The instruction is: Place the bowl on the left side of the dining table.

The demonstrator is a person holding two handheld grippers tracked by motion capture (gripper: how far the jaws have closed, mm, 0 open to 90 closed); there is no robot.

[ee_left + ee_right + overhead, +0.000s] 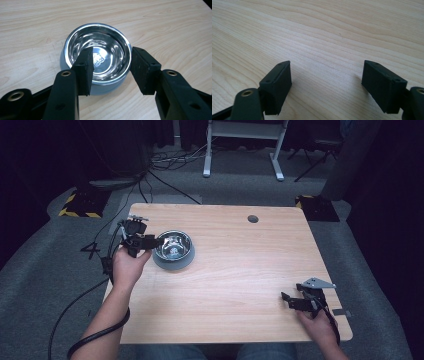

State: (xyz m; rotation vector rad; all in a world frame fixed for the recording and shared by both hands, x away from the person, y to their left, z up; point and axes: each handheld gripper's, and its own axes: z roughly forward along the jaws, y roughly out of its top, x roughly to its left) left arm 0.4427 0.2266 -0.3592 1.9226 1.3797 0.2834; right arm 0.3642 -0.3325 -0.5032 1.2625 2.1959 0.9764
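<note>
A shiny steel bowl (173,247) on a grey base sits left of centre on the wooden table (240,265). My left gripper (152,241) hovers at the bowl's left rim, held by a hand. In the left gripper view the bowl (100,50) lies under the gripper (112,53). One jaw stands over the bowl's inside and the other outside its rim. The jaws are open and press on nothing. My right gripper (286,297) rests near the table's front right corner. In the right gripper view the gripper (327,67) is wide open over bare wood (324,30).
A round cable hole (253,218) lies near the table's far edge. Behind the table stand a white desk frame (244,135), floor cables (170,160) and a yellow-black striped base (80,205). The left gripper's cable (95,335) trails off the table's left edge.
</note>
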